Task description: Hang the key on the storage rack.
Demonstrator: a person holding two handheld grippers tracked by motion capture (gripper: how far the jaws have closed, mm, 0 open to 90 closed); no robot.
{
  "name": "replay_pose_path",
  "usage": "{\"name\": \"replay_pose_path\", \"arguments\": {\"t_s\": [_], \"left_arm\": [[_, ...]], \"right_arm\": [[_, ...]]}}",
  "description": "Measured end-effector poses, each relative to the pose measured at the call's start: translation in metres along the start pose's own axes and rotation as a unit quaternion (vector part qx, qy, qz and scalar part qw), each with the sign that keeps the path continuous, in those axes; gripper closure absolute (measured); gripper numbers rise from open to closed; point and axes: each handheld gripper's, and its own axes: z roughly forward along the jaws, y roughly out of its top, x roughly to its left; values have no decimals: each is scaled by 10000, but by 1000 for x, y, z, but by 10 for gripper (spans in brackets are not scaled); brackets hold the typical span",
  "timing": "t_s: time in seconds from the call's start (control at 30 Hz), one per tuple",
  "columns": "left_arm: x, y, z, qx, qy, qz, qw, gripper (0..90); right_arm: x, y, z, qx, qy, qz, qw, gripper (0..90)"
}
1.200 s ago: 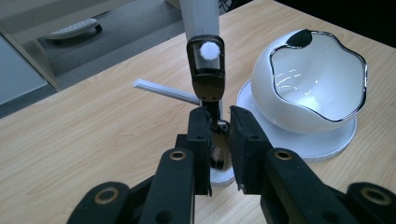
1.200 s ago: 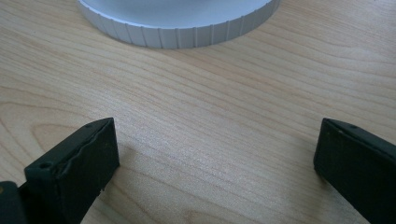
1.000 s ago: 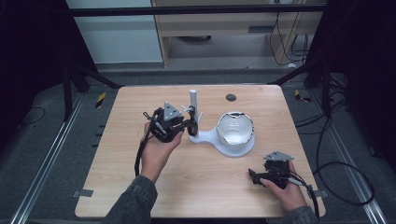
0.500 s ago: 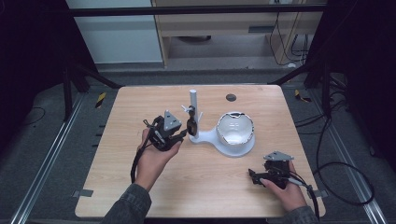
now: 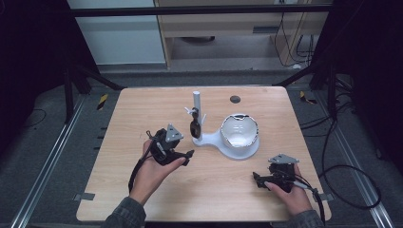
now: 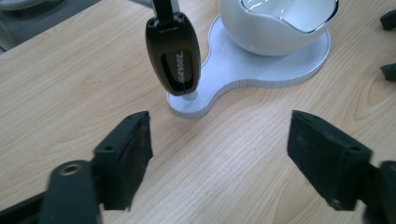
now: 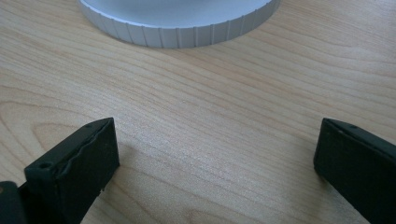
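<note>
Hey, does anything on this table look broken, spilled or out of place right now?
Nothing stands out. The white stand sits flat on the table, its bowl upright with no spill, and the black key fob hangs straight from the post. Both claws, left and right, are open and hold nothing.

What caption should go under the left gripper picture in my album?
Open left gripper faces a black car key fob hanging on a white stand beside its white bowl.
</note>
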Motion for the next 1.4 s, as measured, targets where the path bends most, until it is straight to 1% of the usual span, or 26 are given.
{"name": "replay_pose_path", "arguments": {"t_s": [0.07, 0.1, 0.17, 0.27, 0.3, 0.4, 0.47, 0.5, 0.57, 0.63, 0.77, 0.9, 1.03, 1.2, 1.3, 1.4], "left_arm": [[2, -6, 1, 32, -36, -70, 10000, 150], [3, -8, 1, 58, -28, -61, 10000, 133], [5, -16, 2, 123, -83, -55, 9999, 102], [8, -28, 2, 62, -249, 11, 9997, 72], [9, -31, 2, 62, -266, 8, 9996, 63], [12, -44, 4, 135, -312, -63, 9994, 64], [15, -53, 5, 213, -396, -22, 9990, 64], [16, -57, 5, 263, -389, -19, 9989, 63], [17, -64, 5, 343, -280, -1, 9990, 69], [19, -70, 6, 438, -230, 27, 9988, 69], [24, -81, 6, 514, -199, 30, 9985, 69], [31, -92, 6, 661, -100, -22, 9978, 66], [39, -101, 6, 688, -20, -161, 9975, 67], [50, -110, 5, 728, 145, -327, 9967, 68], [57, -116, 6, 767, 219, -438, 9959, 68], [62, -123, 8, 835, 272, -587, 9944, 67]], "right_arm": [[0, 0, 0, -1, -2, -2, 10000, 4], [0, 0, 0, -1, 0, -1, 10000, 4], [0, 0, 0, 0, 0, 0, 10000, 4], [0, 0, 0, 0, -3, 1, 10000, 5], [0, 0, 0, 1, -6, 4, 10000, 5], [0, 0, 0, -1, 2, 3, 10000, 5], [0, 0, 0, 0, 1, -4, 10000, 5], [0, 0, 0, 0, 2, -3, 10000, 5], [0, 0, 0, 0, 2, -4, 10000, 5], [0, 0, 0, -1, -1, -9, 10000, 5], [0, 0, 0, 0, 0, -6, 10000, 5], [0, 0, 0, 0, -2, -4, 10000, 5], [0, 0, 0, 0, -1, -4, 10000, 5], [1, 0, 0, -1, -3, -2, 10000, 5], [1, 0, 0, -1, -4, -2, 10000, 5], [1, 0, 0, -1, -3, -1, 10000, 5]]}}
